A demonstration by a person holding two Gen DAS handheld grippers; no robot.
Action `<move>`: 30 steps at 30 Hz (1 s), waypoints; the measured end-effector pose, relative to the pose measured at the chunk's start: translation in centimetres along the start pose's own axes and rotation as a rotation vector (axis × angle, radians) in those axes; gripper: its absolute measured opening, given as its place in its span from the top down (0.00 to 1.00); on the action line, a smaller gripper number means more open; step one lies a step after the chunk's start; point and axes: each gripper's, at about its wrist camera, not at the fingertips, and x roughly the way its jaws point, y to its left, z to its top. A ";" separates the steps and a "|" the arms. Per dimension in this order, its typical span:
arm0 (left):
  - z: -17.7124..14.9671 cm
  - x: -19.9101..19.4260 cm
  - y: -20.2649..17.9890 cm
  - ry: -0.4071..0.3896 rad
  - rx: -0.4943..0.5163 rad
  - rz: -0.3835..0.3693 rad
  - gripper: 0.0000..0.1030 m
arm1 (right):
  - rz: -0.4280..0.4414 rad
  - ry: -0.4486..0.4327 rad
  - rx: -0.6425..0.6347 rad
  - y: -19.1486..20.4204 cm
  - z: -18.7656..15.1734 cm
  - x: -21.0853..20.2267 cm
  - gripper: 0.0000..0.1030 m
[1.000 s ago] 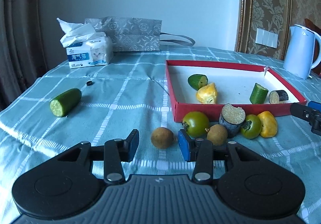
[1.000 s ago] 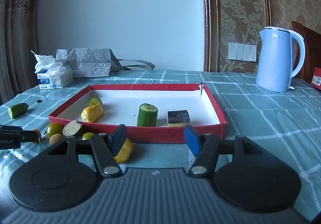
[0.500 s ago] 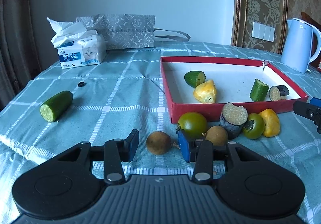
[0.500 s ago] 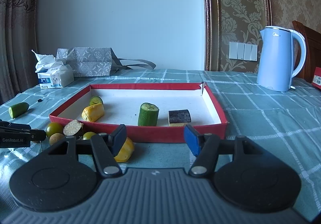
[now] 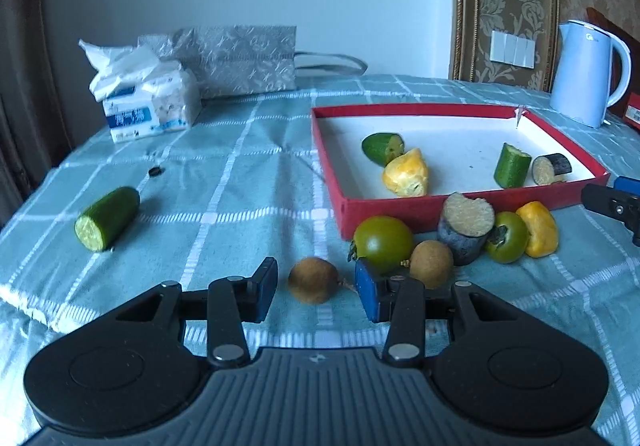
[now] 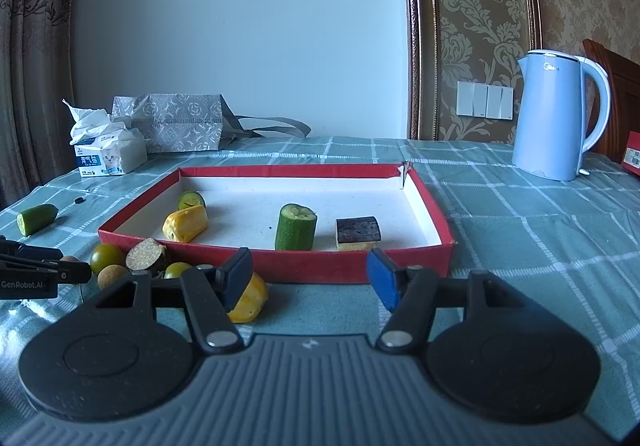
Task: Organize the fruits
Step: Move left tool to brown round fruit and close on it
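Note:
My left gripper [image 5: 316, 288] is open, its fingers on either side of a small brown round fruit [image 5: 314, 280] on the tablecloth, apart from it. Beside it lie a green tomato [image 5: 383, 244], a second brown fruit [image 5: 431, 264], an eggplant piece [image 5: 466, 228], another green tomato [image 5: 506, 242] and a yellow piece [image 5: 538, 228]. The red tray [image 5: 400, 206] holds cucumber, yellow and eggplant pieces. My right gripper [image 6: 310, 282] is open and empty in front of the tray [image 6: 340, 270], with a yellow piece [image 6: 250, 298] by its left finger.
A cucumber piece [image 5: 106, 218] lies at the left of the table. A tissue pack [image 5: 148, 106] and a grey bag [image 5: 244, 60] stand at the back. A light blue kettle [image 6: 556, 114] stands at the back right. A small black cap [image 5: 154, 171] lies on the cloth.
My left gripper has moved forward and down, so the brown fruit now sits between its open fingers. The right gripper has barely moved.

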 end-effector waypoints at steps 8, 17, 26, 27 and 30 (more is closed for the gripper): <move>0.2 0.3 0.2 0.003 0.036 -0.025 0.60 | -0.002 -0.001 0.002 -0.1 0.0 0.0 0.41; 0.0 0.3 -0.2 -0.004 0.052 -0.038 0.69 | -0.003 0.001 0.003 -0.1 0.0 0.1 0.41; -0.2 -0.8 -1.3 -0.041 0.036 -0.020 0.70 | -0.006 0.000 0.009 -0.2 0.0 0.1 0.41; -0.1 -1.1 -1.4 -0.045 0.030 -0.029 0.70 | -0.009 -0.002 0.009 -0.2 0.1 0.1 0.40; 0.0 -2.5 -2.0 -0.076 0.018 -0.056 0.70 | -0.019 -0.001 0.015 -0.4 0.1 0.2 0.40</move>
